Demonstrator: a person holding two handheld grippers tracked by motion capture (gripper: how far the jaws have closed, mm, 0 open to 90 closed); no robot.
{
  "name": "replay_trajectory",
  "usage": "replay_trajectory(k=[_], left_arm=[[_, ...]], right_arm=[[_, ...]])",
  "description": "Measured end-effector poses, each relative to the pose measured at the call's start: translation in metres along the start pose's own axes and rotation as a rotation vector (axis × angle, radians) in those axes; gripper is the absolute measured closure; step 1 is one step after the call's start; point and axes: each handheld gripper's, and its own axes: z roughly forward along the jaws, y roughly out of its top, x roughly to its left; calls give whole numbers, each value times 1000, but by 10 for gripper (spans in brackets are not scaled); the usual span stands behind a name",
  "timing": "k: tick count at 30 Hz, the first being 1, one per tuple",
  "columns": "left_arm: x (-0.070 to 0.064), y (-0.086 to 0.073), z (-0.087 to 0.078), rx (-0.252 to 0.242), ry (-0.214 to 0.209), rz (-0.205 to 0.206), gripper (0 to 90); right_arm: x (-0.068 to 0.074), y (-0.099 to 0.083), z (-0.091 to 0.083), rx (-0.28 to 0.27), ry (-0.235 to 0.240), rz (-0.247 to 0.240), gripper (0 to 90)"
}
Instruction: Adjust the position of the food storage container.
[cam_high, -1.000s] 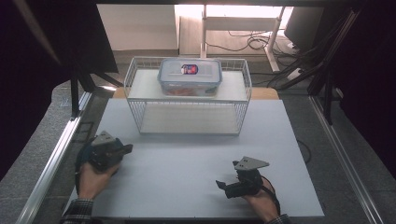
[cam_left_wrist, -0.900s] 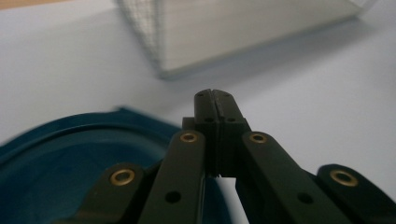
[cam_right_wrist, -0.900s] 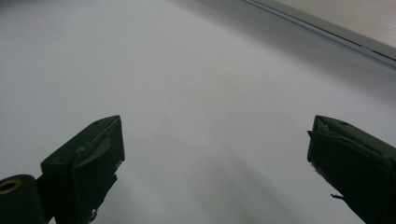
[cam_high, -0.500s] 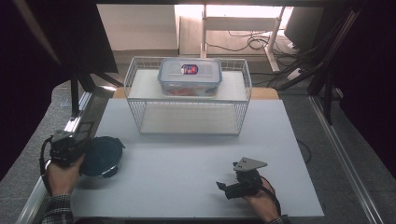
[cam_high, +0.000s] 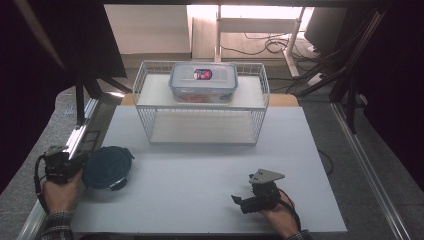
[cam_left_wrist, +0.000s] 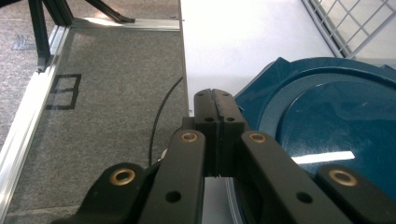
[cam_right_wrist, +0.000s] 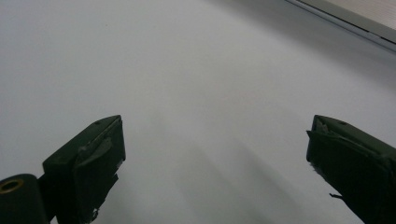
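right gripper (cam_high: 239, 201): near edge of the table (cam_high: 210, 175), jaws wide apart over bare white, idle.
left gripper (cam_high: 84, 159): jaws pressed together at the table's left edge, just beside the lid's rim; whether they pinch it, cannot tell.
blue lid (cam_high: 107, 166): flat at near left; likely light, stiff, glossy-slippery, best pinched at the rim or a tab.
left gripper view: lid's raised ring (cam_left_wrist: 299, 93) up close.
high view: wire basket (cam_high: 145, 80) further back, lidded container (cam_high: 203, 82) on top.
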Motion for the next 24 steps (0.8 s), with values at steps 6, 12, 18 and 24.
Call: replay_trajectory(k=[6,12,18,24], left_arm=[[-20,2,6,7,-53,17,900],[-61,6,15,33,-105,71,900],[-96,7,21,51,-151,121,900],[-102,6,22,45,-176,133,900]], right_arm=[[0,0,2,9,-1,-6,47],[1,1,2,9,-1,-6,47],[1,0,2,13,-2,-8,47],[0,0,2,17,-2,-6,47]])
